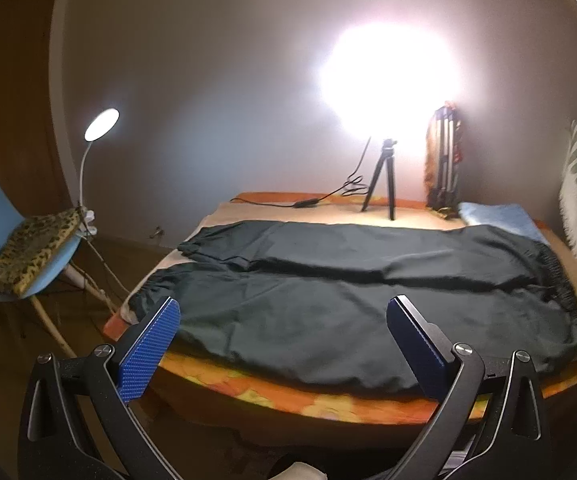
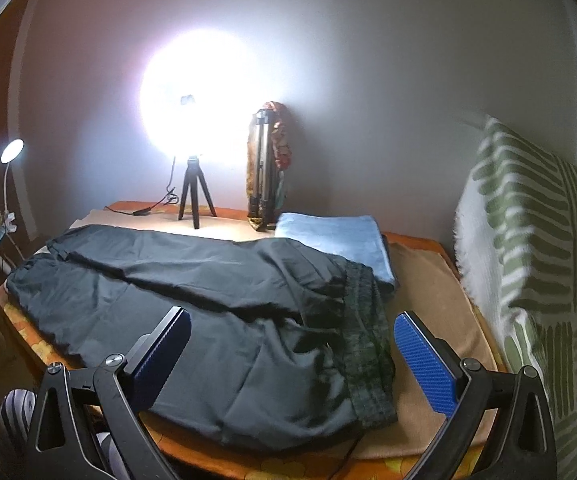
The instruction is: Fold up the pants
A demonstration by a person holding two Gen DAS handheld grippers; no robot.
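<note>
A pair of dark pants (image 1: pixel 328 296) lies spread flat across the table, its two legs side by side pointing left and its gathered waistband (image 2: pixel 364 344) at the right. My left gripper (image 1: pixel 284 312) hovers open over the near leg, close to the table's front edge, holding nothing. In the right wrist view the pants (image 2: pixel 192 308) fill the table's middle. My right gripper (image 2: pixel 292 328) stands open above the waist end, its blue pads (image 2: pixel 424 356) wide apart and empty.
A bright lamp on a small tripod (image 1: pixel 384 176) and a bundled tripod (image 2: pixel 266 168) stand at the back by the wall. A folded blue towel (image 2: pixel 336 240) lies behind the waistband. A blue chair (image 1: pixel 4 232) stands left, a striped cushion (image 2: pixel 528 240) right.
</note>
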